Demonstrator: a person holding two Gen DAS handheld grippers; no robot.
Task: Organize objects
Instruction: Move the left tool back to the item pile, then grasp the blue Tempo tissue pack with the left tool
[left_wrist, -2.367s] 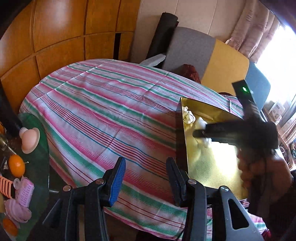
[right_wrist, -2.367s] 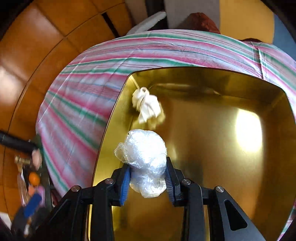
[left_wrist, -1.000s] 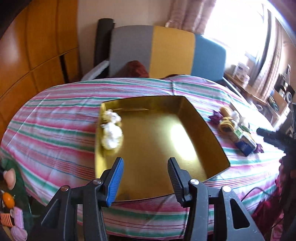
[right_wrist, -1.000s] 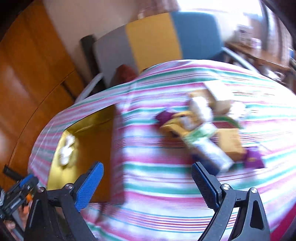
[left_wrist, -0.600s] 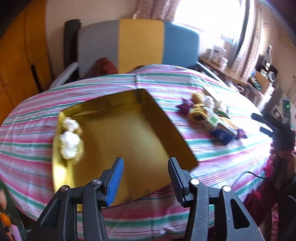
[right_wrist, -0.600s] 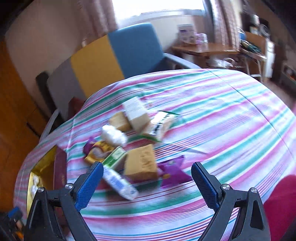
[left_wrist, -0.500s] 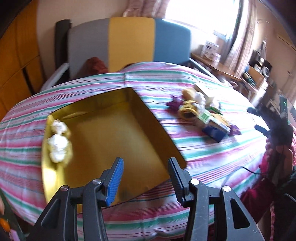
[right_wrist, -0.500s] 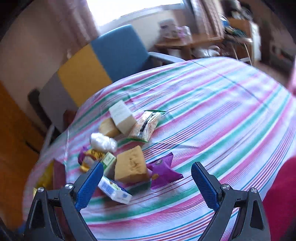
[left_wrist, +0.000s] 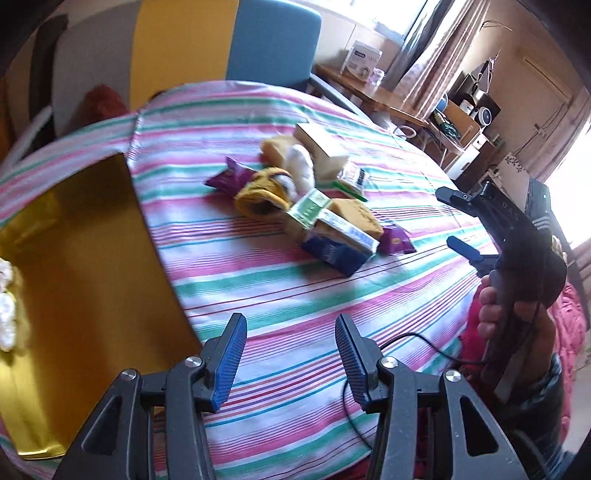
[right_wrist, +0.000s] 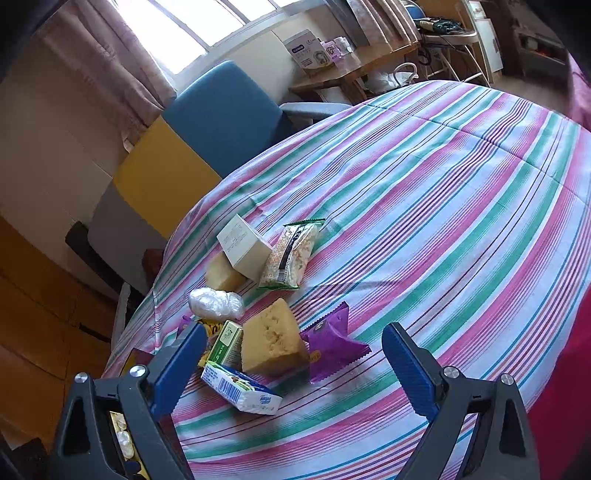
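Observation:
A gold tray (left_wrist: 92, 258) sits on the striped table at the left, with white plastic wads (left_wrist: 7, 314) at its left edge. A pile of objects lies mid-table: a yellow sponge (right_wrist: 271, 338), a purple packet (right_wrist: 332, 347), a blue-and-white box (right_wrist: 240, 393), a green box (right_wrist: 225, 341), a clear plastic wad (right_wrist: 216, 302), a cream box (right_wrist: 243, 251) and a snack bar (right_wrist: 290, 256). My left gripper (left_wrist: 290, 356) is open and empty above the table's near edge. My right gripper (right_wrist: 293, 369) is wide open and empty, just short of the pile; it also shows in the left wrist view (left_wrist: 465, 221).
A grey, yellow and blue chair (right_wrist: 192, 147) stands behind the table. A wooden side table (right_wrist: 354, 70) with boxes stands by the window. A black cable (left_wrist: 406, 339) hangs at the table's near edge. Striped cloth (right_wrist: 461, 203) lies bare to the right of the pile.
My right gripper let go of the plastic wad in the tray, opened wide and swung right to the pile. My left gripper also turned right, from the tray toward the pile.

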